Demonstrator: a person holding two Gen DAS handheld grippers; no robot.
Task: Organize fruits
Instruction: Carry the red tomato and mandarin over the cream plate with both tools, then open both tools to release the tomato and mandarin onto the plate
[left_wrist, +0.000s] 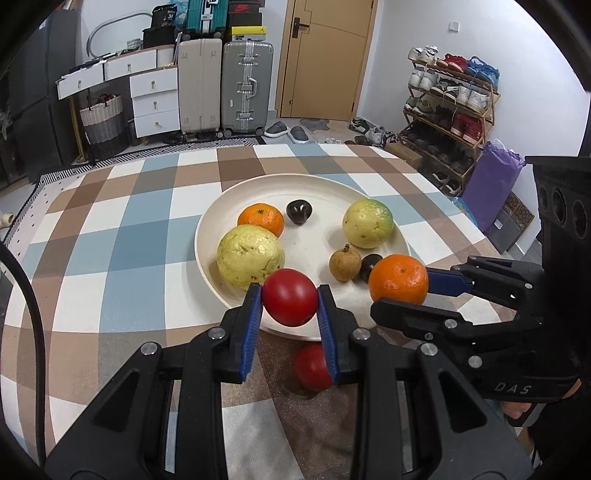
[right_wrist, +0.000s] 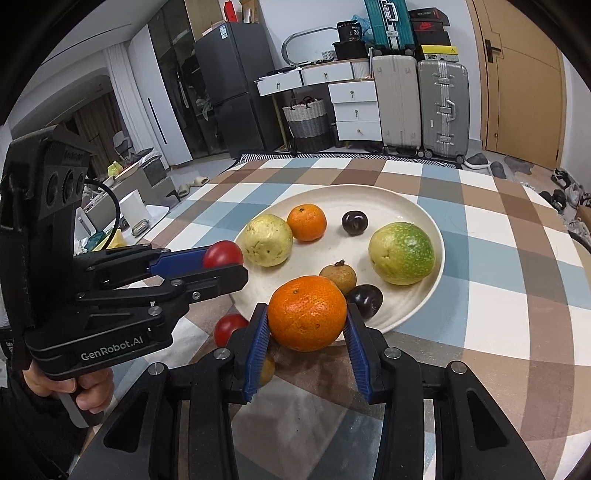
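Note:
My left gripper (left_wrist: 290, 297) is shut on a red tomato (left_wrist: 290, 297), held above the near rim of the cream plate (left_wrist: 317, 184). My right gripper (right_wrist: 306, 314) is shut on an orange mandarin (right_wrist: 307, 313) over the plate's near edge; in the left wrist view that mandarin (left_wrist: 399, 279) shows at right. On the plate (right_wrist: 388, 195) lie two yellow-green guavas (right_wrist: 269, 240) (right_wrist: 402, 253), another mandarin (right_wrist: 306, 222), two dark plums (right_wrist: 354, 222) (right_wrist: 365, 301) and a brown longan (right_wrist: 338, 277). A second red tomato (left_wrist: 312, 367) rests on the cloth beneath my left gripper.
A checked cloth (left_wrist: 140, 236) covers the table. Another small orange fruit (right_wrist: 266, 369) lies partly hidden under my right gripper. Suitcases (left_wrist: 245, 88), drawers and a shoe rack (left_wrist: 448, 107) stand beyond the table. A hand (right_wrist: 70, 387) grips the left tool's handle.

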